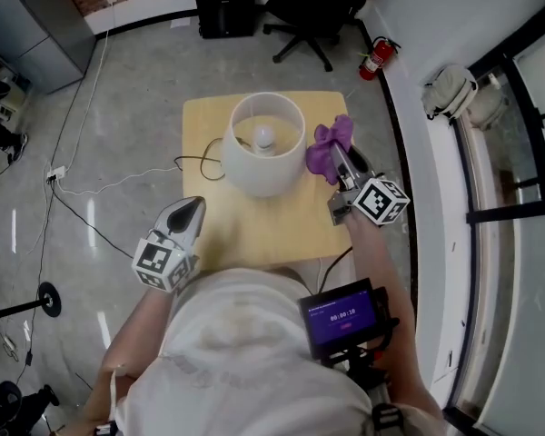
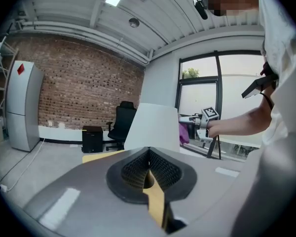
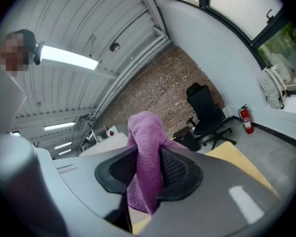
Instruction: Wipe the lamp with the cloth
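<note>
There is one lamp [image 1: 263,178], standing with its white shade in the middle of the single small wooden counter [image 1: 254,230], and one purple cloth [image 1: 325,145], pinched in the right claw [image 1: 339,157] just beside the shade's right side. Of the two claws, the left claw [image 1: 196,205] has its jaws together on nothing and hovers over the counter's near left corner. Around them lies a grey floor [image 1: 127,116] with trailing cables, one black office chair [image 1: 311,7], one red fire extinguisher [image 1: 378,57] and a brick wall [image 2: 79,93].
</note>
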